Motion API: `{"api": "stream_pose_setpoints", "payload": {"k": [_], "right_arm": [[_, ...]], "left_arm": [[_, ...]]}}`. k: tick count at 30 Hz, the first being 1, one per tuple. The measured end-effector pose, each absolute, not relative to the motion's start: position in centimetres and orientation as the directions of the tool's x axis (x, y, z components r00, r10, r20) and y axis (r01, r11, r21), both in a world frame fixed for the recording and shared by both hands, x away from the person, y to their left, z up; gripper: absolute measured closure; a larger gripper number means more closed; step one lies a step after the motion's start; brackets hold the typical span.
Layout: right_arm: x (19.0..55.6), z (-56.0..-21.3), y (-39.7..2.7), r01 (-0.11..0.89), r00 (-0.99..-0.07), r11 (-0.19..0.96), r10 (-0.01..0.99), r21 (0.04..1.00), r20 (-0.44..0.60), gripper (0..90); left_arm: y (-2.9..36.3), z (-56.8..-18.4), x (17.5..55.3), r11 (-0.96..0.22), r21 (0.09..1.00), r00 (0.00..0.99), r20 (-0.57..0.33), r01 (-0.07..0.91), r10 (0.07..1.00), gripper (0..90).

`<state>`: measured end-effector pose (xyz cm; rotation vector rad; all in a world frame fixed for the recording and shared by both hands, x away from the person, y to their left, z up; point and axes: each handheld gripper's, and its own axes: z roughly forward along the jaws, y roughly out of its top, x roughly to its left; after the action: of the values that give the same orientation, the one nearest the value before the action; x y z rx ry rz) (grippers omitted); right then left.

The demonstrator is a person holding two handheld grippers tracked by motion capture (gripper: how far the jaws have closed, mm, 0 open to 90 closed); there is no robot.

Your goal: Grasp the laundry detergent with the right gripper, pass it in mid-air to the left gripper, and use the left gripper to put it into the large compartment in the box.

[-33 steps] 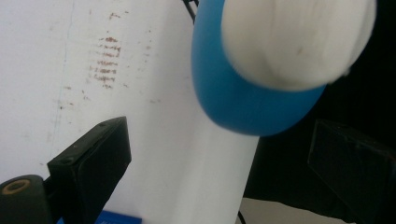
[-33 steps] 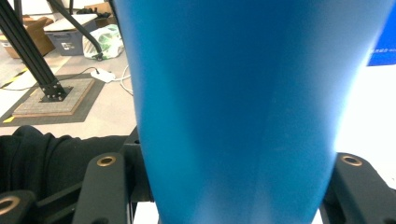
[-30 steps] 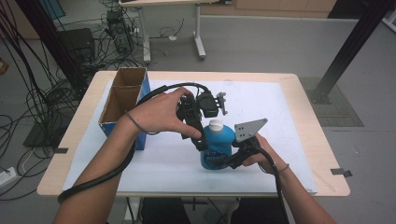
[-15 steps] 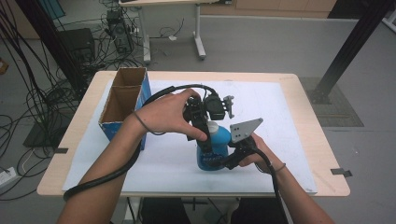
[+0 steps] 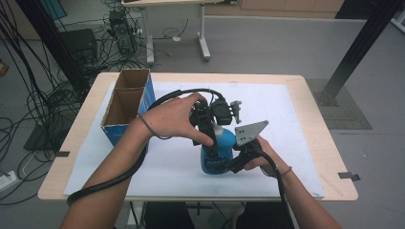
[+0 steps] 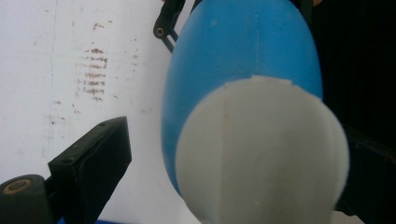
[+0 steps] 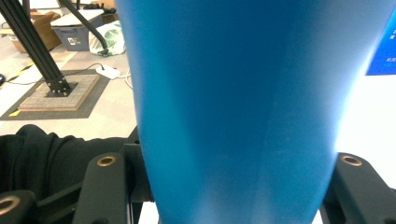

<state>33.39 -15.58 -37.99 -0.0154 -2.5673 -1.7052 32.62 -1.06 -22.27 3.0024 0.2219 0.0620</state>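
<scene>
The right gripper (image 5: 224,164) has its black fingers (image 7: 105,186) pinching the blue plastic bottle's (image 5: 217,152) lower body. Above it, the left gripper (image 5: 207,138) jaws are spread around its white cap (image 6: 261,154). Left of the bottle stands an open cardboard box (image 5: 125,106).

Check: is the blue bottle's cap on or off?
On. The white cap sits atop the blue bottle, between the left tongs, still apart from it.
</scene>
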Motion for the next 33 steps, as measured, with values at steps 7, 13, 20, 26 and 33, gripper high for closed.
{"api": "stream_pose_setpoints", "payload": {"k": [7,13,20,26,33], "right_arm": [[33.39,-38.0,-15.61,0.042,-0.998,0.39,-0.026,0.92,0.057,41.0],[33.38,-38.04,-15.56,0.04,-0.998,0.392,-0.028,0.919,0.056,41.1],[33.41,-38.04,-15.57,0.04,-0.998,0.393,-0.025,0.919,0.054,41.0],[33.41,-38.05,-15.53,0.041,-0.998,0.394,-0.024,0.918,0.055,41.1],[33.4,-38.04,-15.51,0.038,-0.998,0.396,-0.024,0.918,0.051,41.1]], "left_arm": [[-1.05,-22.4,32.64,-0.98,0.132,0.988,0.031,0.147,0.152,6.5],[-1.04,-22.34,32.62,-0.98,0.134,0.988,0.032,0.144,0.15,6.5],[-0.94,-22.3,32.6,-0.98,0.138,0.988,0.031,0.145,0.15,6.7],[-0.92,-22.28,32.61,-0.98,0.14,0.988,0.033,0.143,0.149,6.7],[-0.83,-22.21,32.62,-0.98,0.14,0.988,0.036,0.144,0.15,6.7]]}}
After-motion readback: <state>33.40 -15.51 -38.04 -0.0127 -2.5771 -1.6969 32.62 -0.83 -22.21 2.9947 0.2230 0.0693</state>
